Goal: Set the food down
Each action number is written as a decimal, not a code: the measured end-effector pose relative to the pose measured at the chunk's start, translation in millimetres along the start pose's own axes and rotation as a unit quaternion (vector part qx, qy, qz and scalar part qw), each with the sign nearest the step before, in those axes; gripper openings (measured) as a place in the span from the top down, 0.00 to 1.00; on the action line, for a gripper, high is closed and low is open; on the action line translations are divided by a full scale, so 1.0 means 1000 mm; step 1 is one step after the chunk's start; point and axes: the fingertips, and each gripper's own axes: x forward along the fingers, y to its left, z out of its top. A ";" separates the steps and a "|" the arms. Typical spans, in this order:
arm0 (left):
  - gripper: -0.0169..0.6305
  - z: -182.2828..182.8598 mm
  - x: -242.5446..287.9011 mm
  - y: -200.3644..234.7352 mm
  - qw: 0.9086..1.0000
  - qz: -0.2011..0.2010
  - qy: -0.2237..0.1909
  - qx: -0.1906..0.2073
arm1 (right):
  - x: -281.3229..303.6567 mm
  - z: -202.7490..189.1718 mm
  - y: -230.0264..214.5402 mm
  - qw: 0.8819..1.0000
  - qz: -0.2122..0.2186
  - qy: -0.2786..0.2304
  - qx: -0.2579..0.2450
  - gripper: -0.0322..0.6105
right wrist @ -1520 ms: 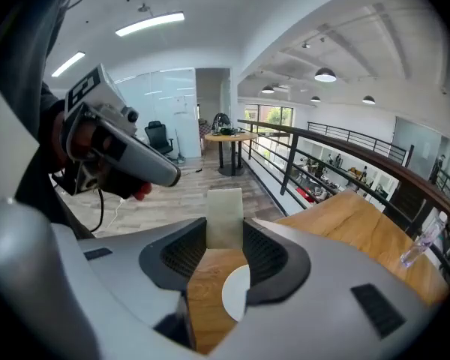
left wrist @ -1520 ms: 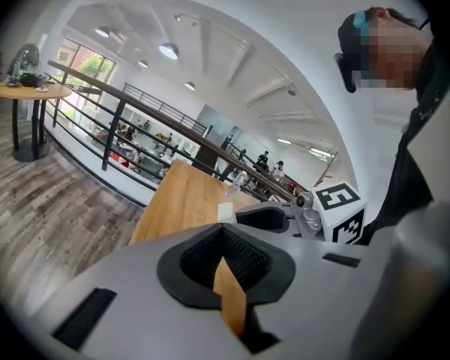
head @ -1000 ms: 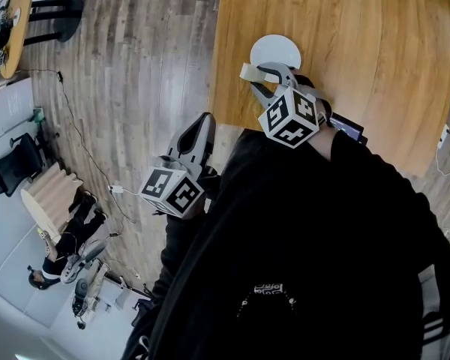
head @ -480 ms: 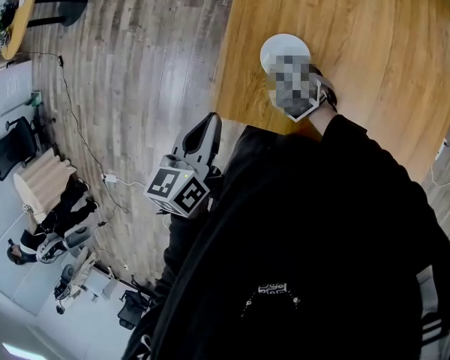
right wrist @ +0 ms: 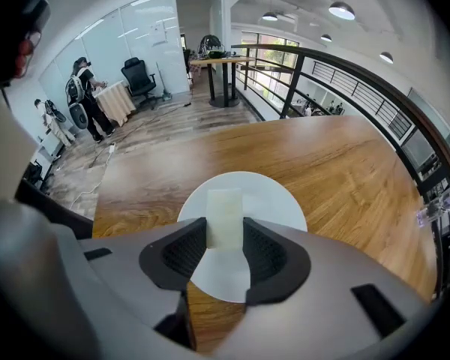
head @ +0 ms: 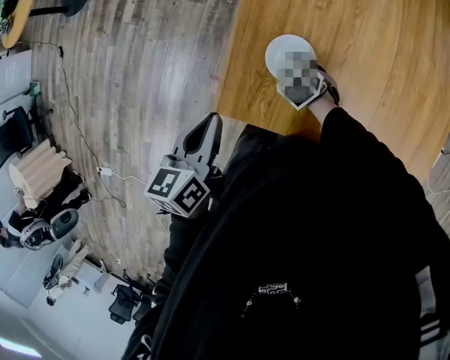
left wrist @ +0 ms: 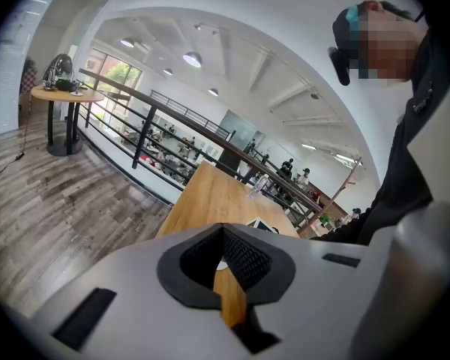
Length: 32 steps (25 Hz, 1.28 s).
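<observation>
The food slice (right wrist: 225, 210) is a pale, creamy off-white, faintly translucent, and sits against a plain white plate (right wrist: 277, 201). The table (right wrist: 345, 163) is honey-brown wood with darker flowing grain. The floor (head: 135, 81) is grey-brown planks with streaky grain. The right gripper (right wrist: 224, 227) and left gripper (left wrist: 223, 232) have light grey shells and black ribbed pads (right wrist: 263, 256). The marker cube (head: 178, 190) is white with black square patterns. The person's sleeve (head: 360, 163) is black.
</observation>
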 end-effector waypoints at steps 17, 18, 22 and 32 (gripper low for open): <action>0.98 -0.004 -0.003 0.002 1.000 0.002 0.002 -0.001 | 0.013 -0.015 0.006 1.000 0.006 0.027 0.003 0.70; 0.98 -0.003 -0.003 0.002 1.000 0.000 0.002 0.000 | 0.012 -0.015 0.007 1.000 0.005 0.027 0.004 0.70; 0.98 -0.004 -0.004 0.000 1.000 -0.004 0.001 0.002 | 0.009 -0.012 0.011 1.000 0.001 0.025 0.000 0.58; 0.98 -0.001 0.008 -0.011 0.999 -0.025 0.004 0.027 | -0.016 0.005 0.018 1.000 0.010 -0.014 0.017 0.57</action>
